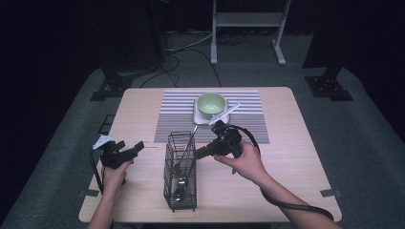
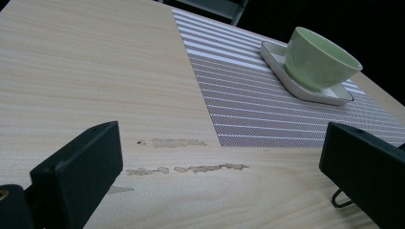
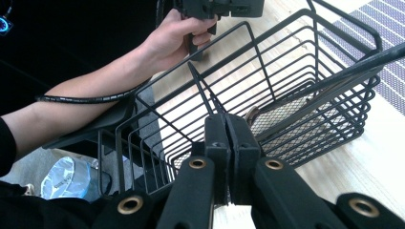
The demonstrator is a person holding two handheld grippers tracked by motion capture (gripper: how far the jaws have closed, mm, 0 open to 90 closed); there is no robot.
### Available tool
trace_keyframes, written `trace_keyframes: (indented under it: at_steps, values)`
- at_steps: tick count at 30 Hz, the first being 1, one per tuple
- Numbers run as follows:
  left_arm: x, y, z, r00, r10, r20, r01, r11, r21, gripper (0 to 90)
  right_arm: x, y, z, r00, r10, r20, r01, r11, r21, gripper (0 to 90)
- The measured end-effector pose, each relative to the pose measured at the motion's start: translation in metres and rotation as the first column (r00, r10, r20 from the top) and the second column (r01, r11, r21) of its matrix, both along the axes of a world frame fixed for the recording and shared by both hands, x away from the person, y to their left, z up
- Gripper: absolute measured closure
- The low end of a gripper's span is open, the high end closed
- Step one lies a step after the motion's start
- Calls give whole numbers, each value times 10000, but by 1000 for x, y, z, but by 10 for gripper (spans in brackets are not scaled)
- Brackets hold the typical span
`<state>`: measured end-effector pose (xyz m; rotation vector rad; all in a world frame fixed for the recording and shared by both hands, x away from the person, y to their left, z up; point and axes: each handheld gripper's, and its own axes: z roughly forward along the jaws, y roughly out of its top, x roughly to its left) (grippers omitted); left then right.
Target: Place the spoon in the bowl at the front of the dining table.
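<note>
Gripping the near wire rim of the basket (image 3: pixel 305 86), the right gripper (image 3: pixel 231 138) is showing its jaws pressed together with the thin wire between them, though the contact itself is hard to make out. The basket is standing at the table's (image 1: pixel 296 181) six o'clock, with a spoon (image 1: pixel 184 164) leaning inside it. At about eight o'clock from the basket, the left gripper (image 1: pixel 136 149) is hovering with its jaws spread wide and nothing between them. At twelve o'clock, a green cup (image 1: pixel 211 105) is sitting on a white saucer (image 2: pixel 305 93) on the striped mat (image 1: pixel 248 119).
</note>
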<state>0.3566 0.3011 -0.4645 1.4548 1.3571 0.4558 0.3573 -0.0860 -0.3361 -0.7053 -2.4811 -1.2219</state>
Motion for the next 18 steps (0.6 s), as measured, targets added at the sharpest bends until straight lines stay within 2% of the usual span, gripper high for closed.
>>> trace_keyframes:
  at_steps: [6,9,18]
  values:
    - [0,0,0,10000,0,-26,0,10000,29,0,2,-4,5,9997,70,-229,-61,9991,408,884]
    - [0,0,0,10000,-38,-29,38,10000,47,0,2,-6,9,9999,33,-153,-26,9990,444,885]
    - [0,-1,-1,10000,-34,-22,34,10000,35,0,7,-18,24,9996,-252,-160,269,9932,1129,889]
